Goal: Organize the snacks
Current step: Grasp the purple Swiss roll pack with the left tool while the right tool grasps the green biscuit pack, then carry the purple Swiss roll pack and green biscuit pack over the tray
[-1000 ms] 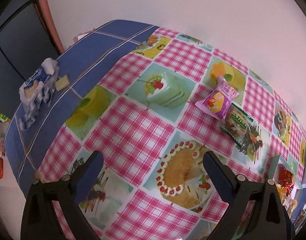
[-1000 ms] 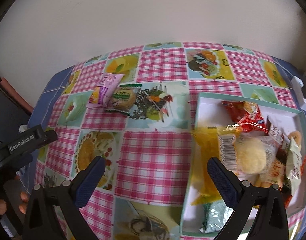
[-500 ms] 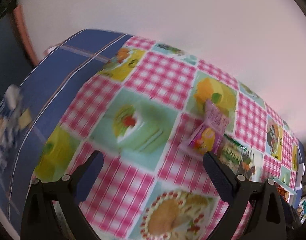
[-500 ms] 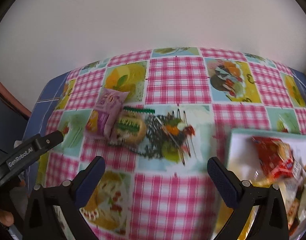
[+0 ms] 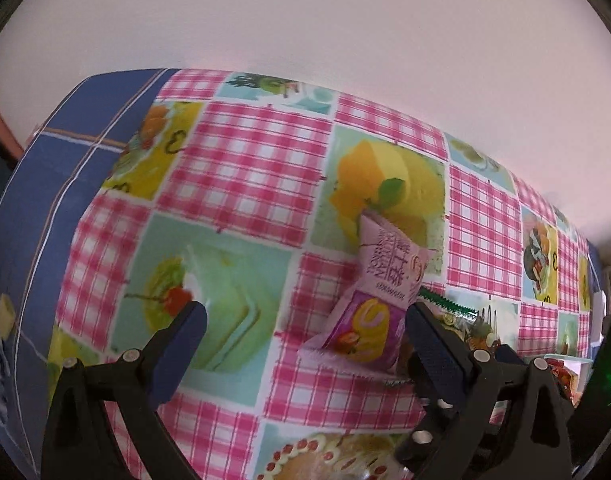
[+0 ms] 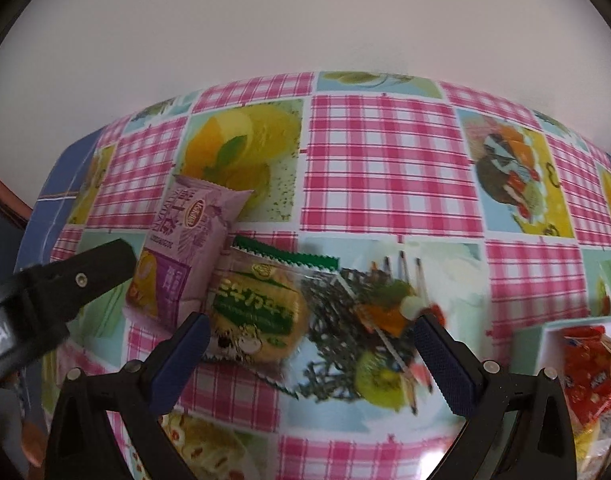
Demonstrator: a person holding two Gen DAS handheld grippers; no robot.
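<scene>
The left gripper [image 5: 303,334] was wide apart, holding nothing. The pink pack [image 6: 185,248] lay on the cloth [image 6: 385,160], touching the green pack [image 6: 261,308] on its right. The right gripper [image 6: 311,344] gaped apart too. The box [image 6: 545,344] sat far right.

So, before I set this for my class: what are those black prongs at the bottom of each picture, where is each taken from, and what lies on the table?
No robot here: a person holds a two-finger gripper in each hand, each with a camera looking along its fingers. One picture is from the left gripper, one from the right gripper. Both are open and hold nothing. On the checked tablecloth lie a pink snack packet and, touching it, a green-labelled biscuit packet. The left gripper's finger also shows in the right view, beside the pink packet. At the right edge sits a box with snacks inside.
</scene>
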